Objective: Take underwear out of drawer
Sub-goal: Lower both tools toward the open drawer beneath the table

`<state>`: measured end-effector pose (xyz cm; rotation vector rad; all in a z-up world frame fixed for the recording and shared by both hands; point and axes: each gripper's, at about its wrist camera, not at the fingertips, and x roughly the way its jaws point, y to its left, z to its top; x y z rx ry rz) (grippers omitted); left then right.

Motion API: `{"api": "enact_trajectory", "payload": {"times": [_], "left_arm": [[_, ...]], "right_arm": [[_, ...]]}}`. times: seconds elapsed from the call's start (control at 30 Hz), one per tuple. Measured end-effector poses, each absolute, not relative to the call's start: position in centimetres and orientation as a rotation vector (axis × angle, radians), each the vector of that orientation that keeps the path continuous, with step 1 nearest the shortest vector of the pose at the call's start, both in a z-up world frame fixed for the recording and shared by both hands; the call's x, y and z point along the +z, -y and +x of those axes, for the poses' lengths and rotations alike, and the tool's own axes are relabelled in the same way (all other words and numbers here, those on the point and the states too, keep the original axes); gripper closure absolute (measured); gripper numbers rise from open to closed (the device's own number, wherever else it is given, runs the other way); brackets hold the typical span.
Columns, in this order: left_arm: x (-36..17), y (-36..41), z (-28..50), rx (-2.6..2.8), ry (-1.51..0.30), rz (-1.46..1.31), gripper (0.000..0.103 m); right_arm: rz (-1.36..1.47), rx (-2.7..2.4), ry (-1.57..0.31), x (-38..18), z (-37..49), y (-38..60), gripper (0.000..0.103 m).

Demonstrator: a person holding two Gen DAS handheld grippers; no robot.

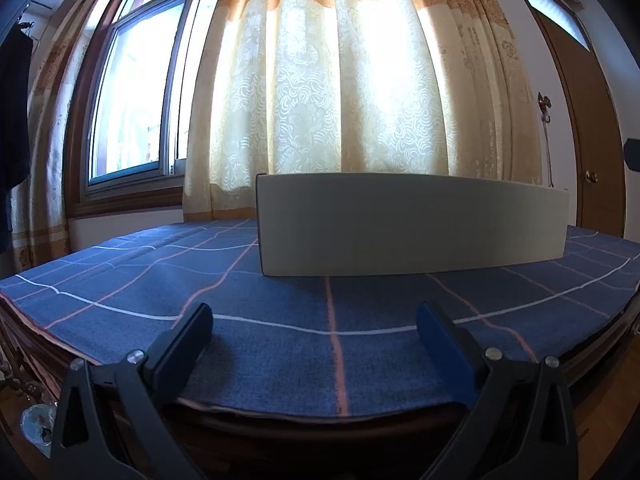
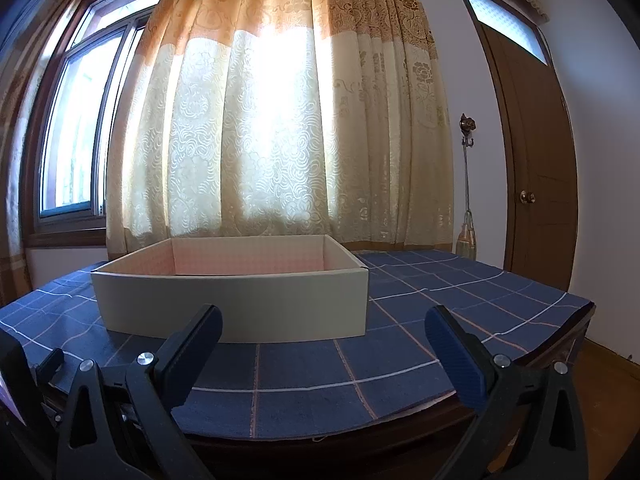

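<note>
A shallow open-topped white drawer box [image 2: 236,304] with a pink patterned lining stands on the blue checked cloth [image 2: 440,304]. In the left wrist view only its plain white front wall [image 1: 412,224] shows. Its inside floor is hidden from both cameras, and no underwear is visible. My left gripper [image 1: 314,316] hovers open over the near edge of the cloth, short of the box. My right gripper [image 2: 324,320] is open too, just in front of the box's front wall, with nothing between its fingers.
The cloth covers a dark wooden table [image 1: 304,428] with its edge close below both grippers. Behind hang a cream and orange curtain [image 2: 280,120] and a window [image 1: 132,92]. A brown door [image 2: 532,168] is at the right, with wooden floor [image 2: 604,368] beneath it.
</note>
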<state>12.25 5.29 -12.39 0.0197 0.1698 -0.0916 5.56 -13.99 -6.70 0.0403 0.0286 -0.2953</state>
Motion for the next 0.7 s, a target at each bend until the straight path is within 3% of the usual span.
{"api": "enact_trajectory", "payload": {"times": [0.4, 0.7], "left_arm": [[-12.4, -5.1, 10.2, -0.054, -0.148, 0.065, 0.0], [-12.2, -5.2, 8.1, -0.033, -0.184, 0.087, 0.0]], "right_arm": [[0.029, -0.297, -0.091, -8.3, 4.8, 14.8, 0.001], [0.016, -0.197, -0.327, -11.9, 4.6, 15.0, 0.001]]}}
